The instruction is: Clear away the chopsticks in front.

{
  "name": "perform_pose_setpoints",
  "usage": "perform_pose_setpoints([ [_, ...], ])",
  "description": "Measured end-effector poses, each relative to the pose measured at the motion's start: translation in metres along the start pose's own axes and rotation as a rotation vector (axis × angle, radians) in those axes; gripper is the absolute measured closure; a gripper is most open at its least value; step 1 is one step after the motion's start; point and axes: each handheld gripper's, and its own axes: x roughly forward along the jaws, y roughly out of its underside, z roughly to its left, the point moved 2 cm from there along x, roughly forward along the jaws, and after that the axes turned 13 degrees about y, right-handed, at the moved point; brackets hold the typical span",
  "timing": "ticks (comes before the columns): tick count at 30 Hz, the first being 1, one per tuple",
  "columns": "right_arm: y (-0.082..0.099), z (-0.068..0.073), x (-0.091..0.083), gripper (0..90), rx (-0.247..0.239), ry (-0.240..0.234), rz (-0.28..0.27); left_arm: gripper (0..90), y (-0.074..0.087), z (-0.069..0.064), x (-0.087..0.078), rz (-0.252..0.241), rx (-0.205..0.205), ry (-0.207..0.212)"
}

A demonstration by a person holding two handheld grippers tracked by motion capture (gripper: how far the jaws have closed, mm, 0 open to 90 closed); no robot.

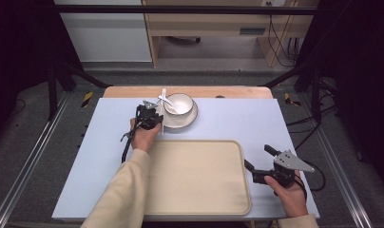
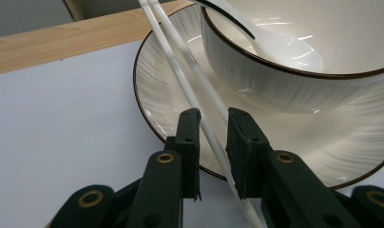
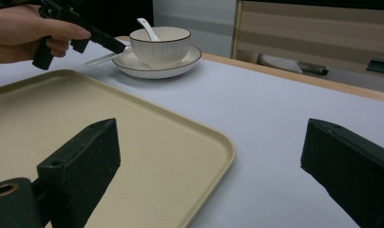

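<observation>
The left tool (image 1: 158, 110) is out at the far side of the worktop (image 1: 237, 121), right up against the plate (image 1: 192, 119). Its jaws stand either side of the pair of white chopsticks (image 2: 190, 80), close in but with a sliver of gap showing in the left tool's view; I can't tell whether the pads actually press on the sticks. The chopsticks lie slantwise with their far part resting over the plate's rim and their near ends down on the worktop, running back between the jaws. They sit side by side, almost touching each other.

On the plate stands the bowl (image 1: 179, 103), upright, with a white spoon (image 2: 275, 45) lying inside it, handle leaning up over the rim. Plate and bowl both carry a thin dark edge line.

Nearer to the person lies the tray (image 1: 199, 175), flat and bare, well apart from the plate. The person's left sleeve (image 1: 126, 190) crosses its left edge.

The right tool (image 1: 259, 162) is held just off the tray's right side, above the worktop, jaws spread wide with nothing between them. From its own view the tray's corner (image 3: 218, 142) lies between the jaws and the bowl stands far beyond, with the left hand (image 3: 24, 31) beside it.
</observation>
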Motion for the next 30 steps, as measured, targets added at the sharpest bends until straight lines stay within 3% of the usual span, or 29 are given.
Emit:
perform_pose_setpoints([
  [12, 0.0008, 0.0001, 0.0007, 6.3, -0.008, -0.001, 0.006, 77.4, 0.0016, 0.0011, 0.0057, -0.027, -0.079, -0.002],
  [17, 0.0016, -0.0001, 0.0012, 6.3, -0.009, -0.004, 0.011, 80.6, 0.0012, 0.0024, 0.0056, -0.043, -0.128, -0.027],
  [24, 0.0021, -0.0018, 0.001, 6.6, -0.009, -0.005, 0.009, 84.3, 0.0013, 0.0012, 0.0063, -0.053, -0.14, -0.062],
  [30, 0.0021, -0.0017, 0.0009, 6.7, -0.013, -0.008, 0.007, 85.8, 0.0007, 0.0005, 0.0046, -0.047, -0.122, -0.08],
])
